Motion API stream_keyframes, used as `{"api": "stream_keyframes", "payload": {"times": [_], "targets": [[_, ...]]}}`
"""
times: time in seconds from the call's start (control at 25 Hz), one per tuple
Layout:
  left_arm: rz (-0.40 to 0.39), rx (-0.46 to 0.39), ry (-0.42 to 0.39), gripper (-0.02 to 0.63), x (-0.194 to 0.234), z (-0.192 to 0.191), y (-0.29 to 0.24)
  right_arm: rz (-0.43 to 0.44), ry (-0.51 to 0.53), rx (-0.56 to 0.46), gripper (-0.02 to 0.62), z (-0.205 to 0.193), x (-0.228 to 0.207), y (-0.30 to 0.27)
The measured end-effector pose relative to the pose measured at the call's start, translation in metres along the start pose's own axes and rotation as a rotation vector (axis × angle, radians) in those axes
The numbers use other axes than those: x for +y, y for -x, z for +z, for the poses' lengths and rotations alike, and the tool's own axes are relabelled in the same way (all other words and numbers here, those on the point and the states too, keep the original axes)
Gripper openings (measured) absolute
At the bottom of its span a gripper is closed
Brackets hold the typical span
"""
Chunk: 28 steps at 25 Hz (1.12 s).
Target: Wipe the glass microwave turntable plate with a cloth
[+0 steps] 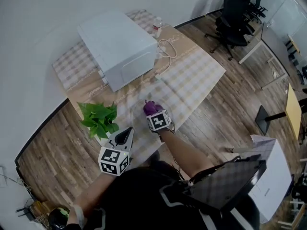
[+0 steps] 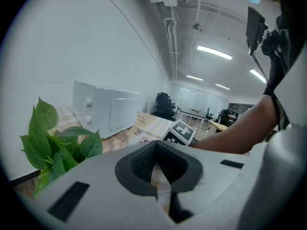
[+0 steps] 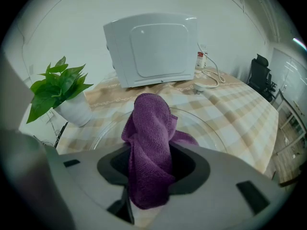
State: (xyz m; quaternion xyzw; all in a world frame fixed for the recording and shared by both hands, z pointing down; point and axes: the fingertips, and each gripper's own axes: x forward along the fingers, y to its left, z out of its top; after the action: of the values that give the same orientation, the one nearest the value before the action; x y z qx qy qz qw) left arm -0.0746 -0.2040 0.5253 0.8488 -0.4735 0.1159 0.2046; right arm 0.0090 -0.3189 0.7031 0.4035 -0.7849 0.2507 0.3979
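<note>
Your right tool (image 3: 149, 147) is clamped tight on the purple cloth (image 3: 151, 123), with the bunched end poking out past the tips. The glass turntable plate (image 3: 201, 131) lies flat on the desk (image 1: 192, 75), directly below and ahead of that cloth, and its clear rim curves out to both sides of the tool. So the glass sits forward and down from you, with the microwave (image 3: 153, 47) well beyond it. I can't tell whether the cloth touches the glass. Your left tool (image 2: 157, 171) is open by only a thin slit and holds nothing that I can see. It sits beside the plant (image 1: 100, 119), to the left of the plate. The right tool is the nearer one, so I'd judge the next move is to press the cloth down and sweep across the disc.
</note>
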Motion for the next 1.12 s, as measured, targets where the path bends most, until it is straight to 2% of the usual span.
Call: {"api": "stream_keyframes", "payload": {"times": [0.48, 0.68, 1.12], "targets": [[-0.028, 0.044, -0.014, 0.003, -0.008, -0.005, -0.008, -0.052, -0.036, 0.005, 0.187, -0.02, -0.032, 0.016], [-0.056, 0.049, -0.025, 0.002, -0.014, -0.007, -0.014, -0.075, -0.111, 0.074, 0.187, -0.043, -0.042, 0.024], [-0.079, 0.058, -0.03, 0.003, -0.017, -0.001, -0.022, -0.152, -0.116, 0.056, 0.187, -0.055, -0.074, 0.043]]}}
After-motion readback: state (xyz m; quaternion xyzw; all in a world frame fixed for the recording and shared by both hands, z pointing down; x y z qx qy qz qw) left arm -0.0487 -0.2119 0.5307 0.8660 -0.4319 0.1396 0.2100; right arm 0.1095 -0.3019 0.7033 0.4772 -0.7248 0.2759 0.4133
